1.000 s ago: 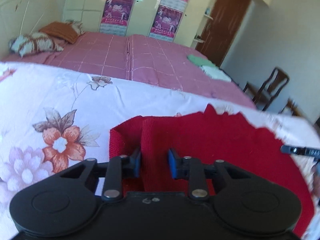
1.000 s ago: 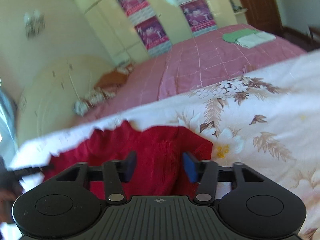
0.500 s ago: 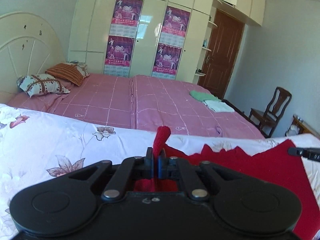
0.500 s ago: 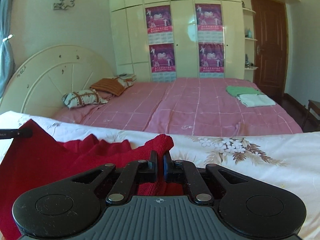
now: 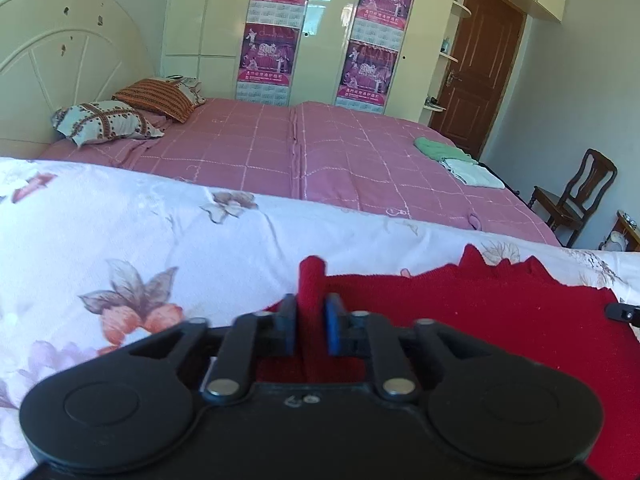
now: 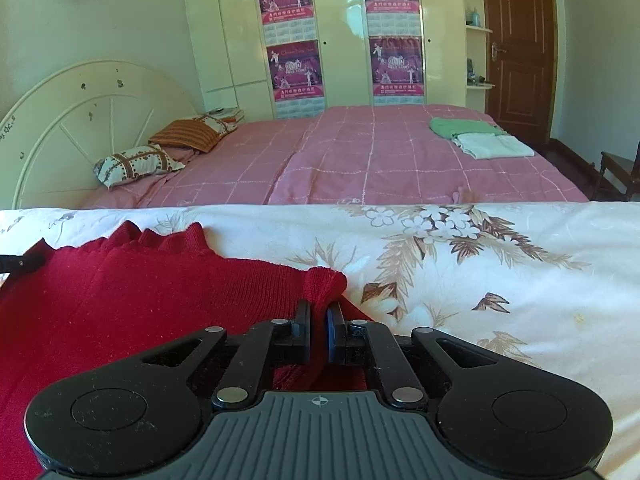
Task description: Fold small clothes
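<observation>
A red knitted garment [image 5: 480, 320] lies on the white floral sheet [image 5: 120, 232]. My left gripper [image 5: 311, 328] is shut on the garment's left corner, a fold of red knit standing up between the blue pads. My right gripper [image 6: 319, 334] is shut on the garment's [image 6: 140, 300] right corner, a bunched fold poking out past the pads. Each gripper's tip shows at the edge of the other's view. The parts of the garment under the gripper bodies are hidden.
Beyond the floral sheet is a pink checked bed [image 6: 360, 152] with two pillows [image 6: 136, 164] at the headboard and folded green and white clothes [image 6: 480, 138]. A wooden chair [image 5: 576, 192] and a brown door [image 5: 480, 68] stand at the right.
One second ago both grippers were open over the garment's corners. They closed on the corners and lifted them; now the views have dropped lower and the garment lies flatter.
</observation>
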Action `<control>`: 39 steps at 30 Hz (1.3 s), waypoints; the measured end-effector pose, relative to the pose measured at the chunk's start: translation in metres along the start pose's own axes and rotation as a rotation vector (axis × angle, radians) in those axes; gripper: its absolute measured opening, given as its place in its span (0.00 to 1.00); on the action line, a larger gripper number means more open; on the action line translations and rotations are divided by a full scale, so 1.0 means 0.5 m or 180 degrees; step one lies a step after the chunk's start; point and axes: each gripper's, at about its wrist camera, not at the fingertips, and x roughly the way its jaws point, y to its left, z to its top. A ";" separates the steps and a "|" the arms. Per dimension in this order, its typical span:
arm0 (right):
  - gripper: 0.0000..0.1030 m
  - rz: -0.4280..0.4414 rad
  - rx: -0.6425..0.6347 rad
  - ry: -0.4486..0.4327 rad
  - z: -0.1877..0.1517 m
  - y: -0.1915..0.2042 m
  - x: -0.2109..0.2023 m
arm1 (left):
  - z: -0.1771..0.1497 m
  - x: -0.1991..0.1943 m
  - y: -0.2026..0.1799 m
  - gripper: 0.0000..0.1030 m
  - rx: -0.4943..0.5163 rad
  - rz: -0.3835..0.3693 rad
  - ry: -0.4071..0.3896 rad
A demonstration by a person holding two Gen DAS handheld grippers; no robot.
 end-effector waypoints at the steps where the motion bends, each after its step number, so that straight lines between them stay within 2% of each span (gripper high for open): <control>1: 0.09 -0.0022 -0.0009 -0.0061 0.003 0.002 -0.013 | 0.004 -0.023 0.005 0.27 -0.0024 0.0009 -0.0078; 2: 0.14 -0.0023 -0.0019 -0.0136 0.004 0.005 -0.030 | 0.007 -0.052 0.008 0.28 -0.0013 0.0032 -0.0193; 3: 0.29 0.0036 -0.0034 -0.0199 0.006 0.009 -0.052 | 0.007 -0.076 0.005 0.27 0.0016 0.0028 -0.0246; 4: 0.31 0.0090 -0.0081 -0.0228 0.009 0.017 -0.070 | 0.007 -0.091 -0.004 0.27 0.0041 -0.0050 -0.0246; 6: 0.31 0.0136 -0.0301 -0.0234 0.012 0.051 -0.088 | 0.008 -0.095 -0.047 0.28 0.0165 -0.0316 -0.0151; 8: 0.31 0.0252 -0.0472 -0.0138 0.020 0.097 -0.073 | 0.003 -0.078 -0.122 0.30 0.0457 -0.0480 -0.0001; 11: 0.31 0.0348 -0.0739 0.0190 0.033 0.180 -0.019 | -0.016 -0.038 -0.219 0.35 0.0794 -0.0593 0.0252; 14: 0.31 0.0364 -0.1110 0.0281 0.032 0.255 0.012 | -0.041 -0.001 -0.265 0.38 0.0950 -0.0598 0.0405; 17: 0.31 0.0359 -0.1277 0.0406 0.020 0.272 0.042 | -0.051 0.008 -0.235 0.38 0.0920 -0.0564 0.0331; 19: 0.31 0.0079 -0.1242 0.0404 0.011 0.236 0.055 | -0.044 -0.001 -0.188 0.37 0.0872 -0.0401 0.0238; 21: 0.31 -0.0159 -0.0960 0.0385 0.011 0.165 0.054 | -0.041 -0.006 -0.137 0.35 0.0815 -0.0256 0.0196; 22: 0.31 -0.0209 -0.0790 0.0395 0.011 0.127 0.051 | -0.037 -0.010 -0.117 0.34 0.0718 -0.0324 0.0178; 24: 0.31 -0.0081 -0.0610 0.0384 0.010 0.092 0.040 | -0.027 -0.022 -0.099 0.32 0.0533 -0.0362 0.0130; 26: 0.31 -0.0161 -0.0616 0.0294 0.015 0.098 0.018 | -0.017 -0.058 -0.108 0.34 0.0478 -0.0331 -0.0011; 27: 0.31 -0.0177 -0.0589 0.0233 0.017 0.105 0.001 | -0.018 -0.081 -0.118 0.36 0.0469 -0.0393 -0.0089; 30: 0.31 0.0092 -0.0598 0.0150 0.007 0.139 -0.053 | -0.045 -0.137 -0.173 0.40 0.0649 -0.0545 -0.0197; 33: 0.31 0.0335 -0.0819 0.0217 -0.019 0.204 -0.071 | -0.092 -0.147 -0.231 0.42 0.0857 -0.0645 -0.0122; 35: 0.31 0.0462 -0.0941 0.0286 -0.045 0.248 -0.070 | -0.123 -0.135 -0.260 0.42 0.1041 -0.0576 -0.0006; 37: 0.31 0.0468 -0.1065 0.0355 -0.066 0.277 -0.061 | -0.144 -0.126 -0.257 0.49 0.1097 -0.0451 0.0052; 39: 0.31 0.0341 -0.1093 0.0377 -0.078 0.274 -0.058 | -0.150 -0.133 -0.220 0.51 0.0964 -0.0414 0.0038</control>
